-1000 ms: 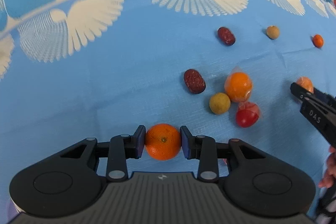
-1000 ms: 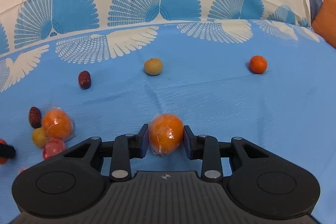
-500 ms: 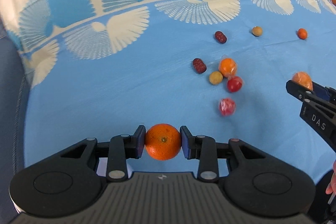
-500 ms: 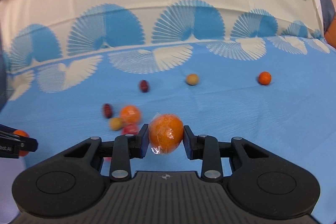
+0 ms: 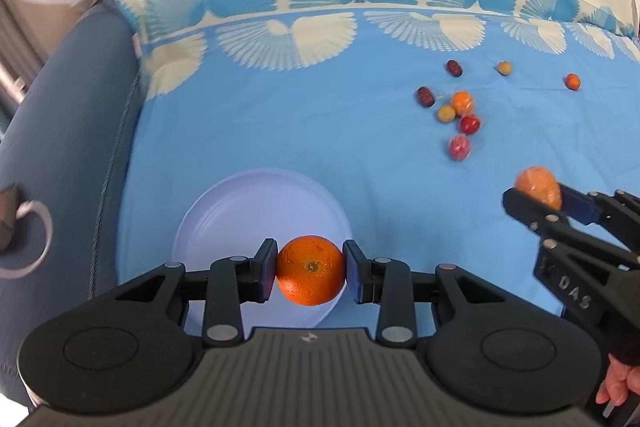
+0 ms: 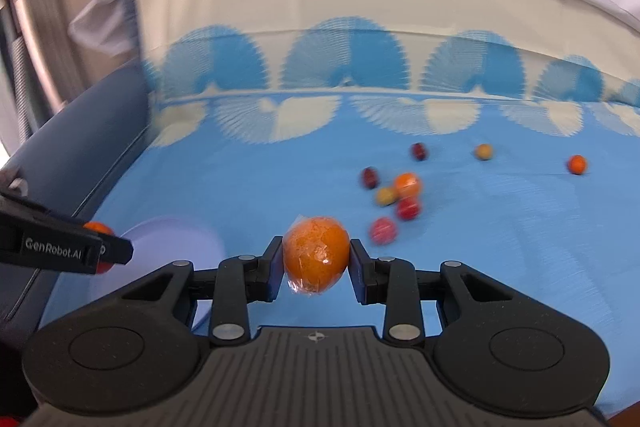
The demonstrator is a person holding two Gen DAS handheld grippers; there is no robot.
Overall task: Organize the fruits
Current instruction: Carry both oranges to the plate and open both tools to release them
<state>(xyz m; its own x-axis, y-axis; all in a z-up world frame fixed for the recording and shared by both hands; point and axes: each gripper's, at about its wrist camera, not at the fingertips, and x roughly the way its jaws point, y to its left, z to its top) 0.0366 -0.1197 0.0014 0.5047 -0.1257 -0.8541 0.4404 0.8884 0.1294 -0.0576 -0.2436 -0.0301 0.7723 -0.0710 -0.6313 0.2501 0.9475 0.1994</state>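
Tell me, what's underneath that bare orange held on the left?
A pale plate lies below the orange, with nothing visible on it; its near edge is hidden by the fingers.

Matte black two-finger plastic left gripper (image 5: 311, 271) with blue pads (image 5: 267, 270), silver screws, ribbed grey housing; "DAS" on matching right gripper (image 5: 538, 193).

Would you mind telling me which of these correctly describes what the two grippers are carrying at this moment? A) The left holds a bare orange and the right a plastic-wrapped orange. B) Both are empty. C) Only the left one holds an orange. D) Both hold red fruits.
A: the left gripper is clamped on a bare orange above the pale plate, while the right gripper grips a plastic-wrapped orange.
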